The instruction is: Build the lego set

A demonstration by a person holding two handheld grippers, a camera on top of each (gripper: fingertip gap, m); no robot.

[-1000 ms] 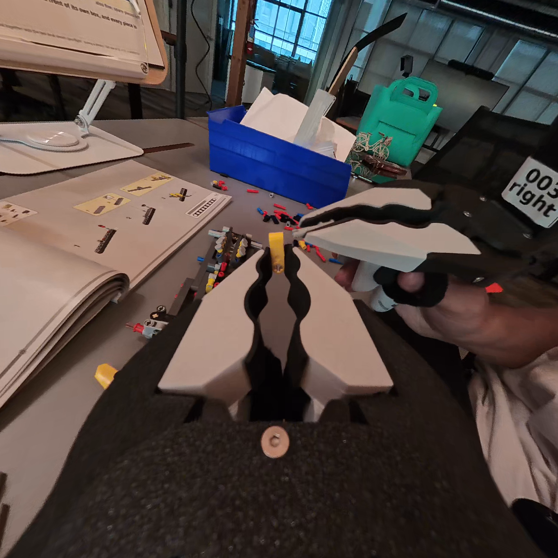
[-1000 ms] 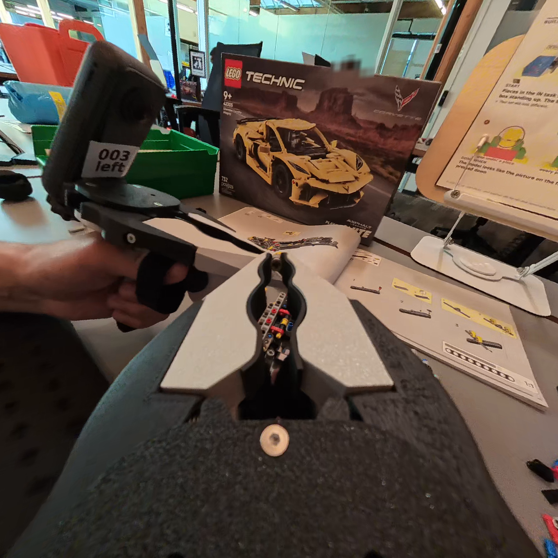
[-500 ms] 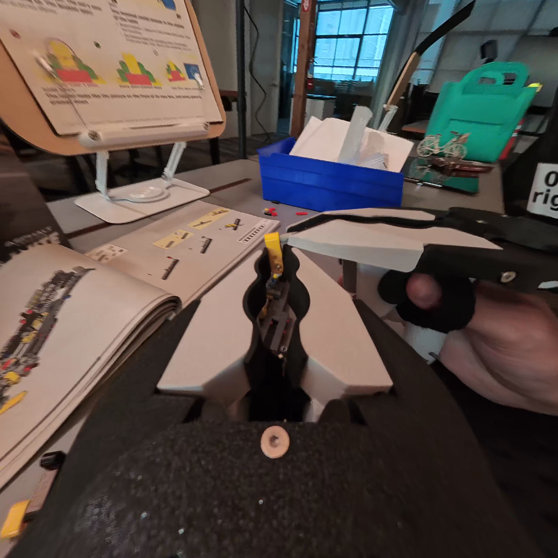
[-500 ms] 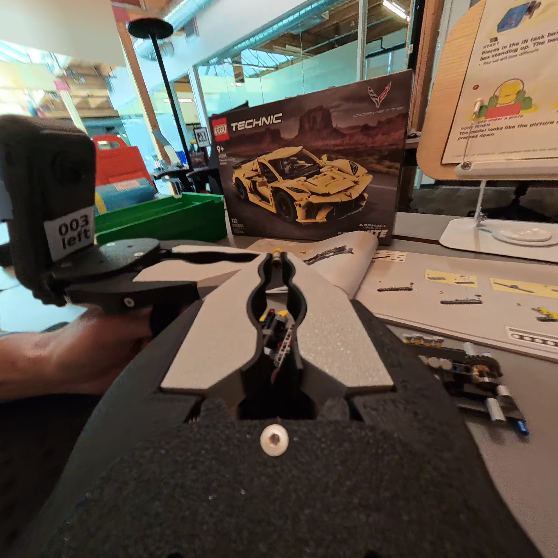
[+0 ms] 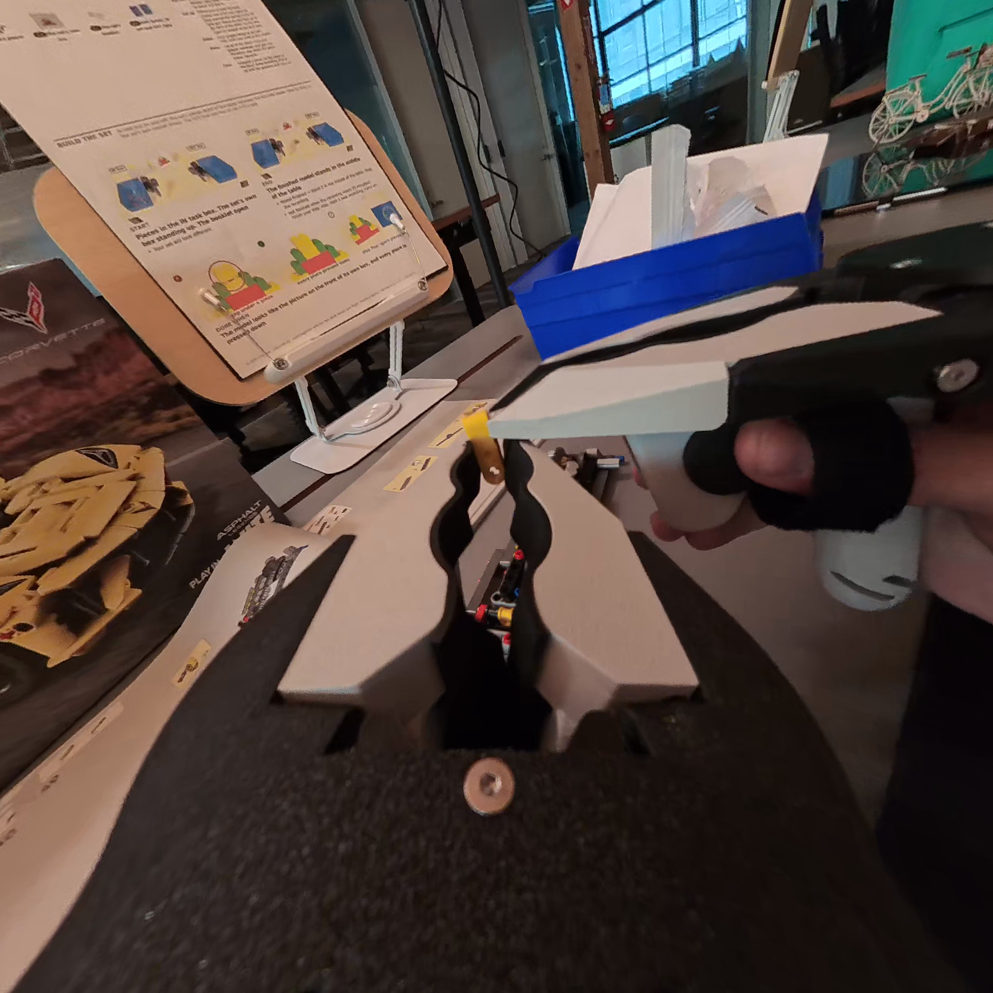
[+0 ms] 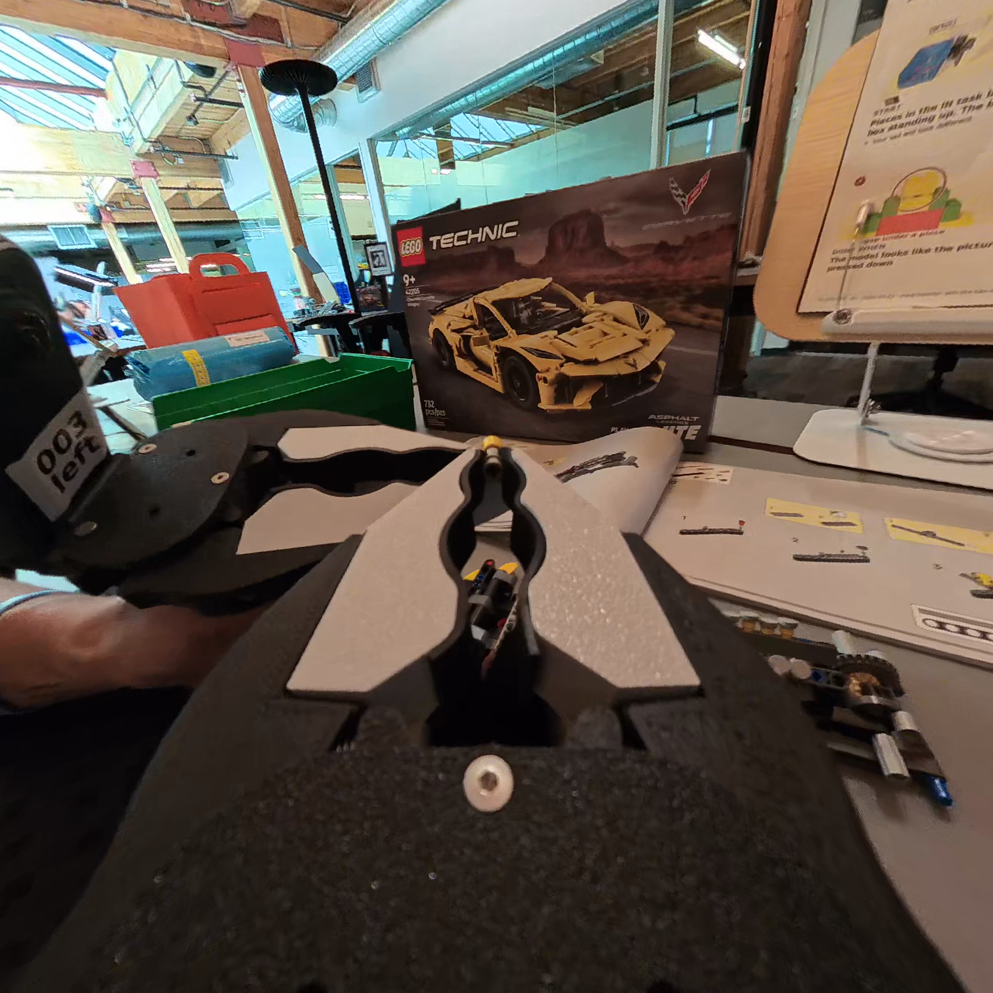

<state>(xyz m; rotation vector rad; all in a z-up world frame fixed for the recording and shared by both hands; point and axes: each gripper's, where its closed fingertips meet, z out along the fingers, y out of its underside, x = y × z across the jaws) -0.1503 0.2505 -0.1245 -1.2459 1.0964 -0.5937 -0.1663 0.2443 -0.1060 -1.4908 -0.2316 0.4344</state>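
Left wrist view: left gripper (image 5: 491, 466) pinches yellow lego piece (image 5: 485, 448); right gripper (image 5: 491, 422) clamps its top from 3 o'clock.
Below jaws: partial lego assembly (image 5: 499, 591).
10 o'clock: instruction stand (image 5: 231, 215).
1 o'clock: blue bin (image 5: 671, 290).
Right wrist view: lego box (image 6: 564, 322) at 12 o'clock, open booklet (image 6: 806, 537) at 2 o'clock.

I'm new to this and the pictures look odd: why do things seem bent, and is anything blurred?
Left wrist view: wide-angle lens bows the instruction stand and window frames; box at the left edge smears, the yellow piece is fairly sharp. Right wrist view: bright skylight glare upper left; the part-built model at the right edge is soft.
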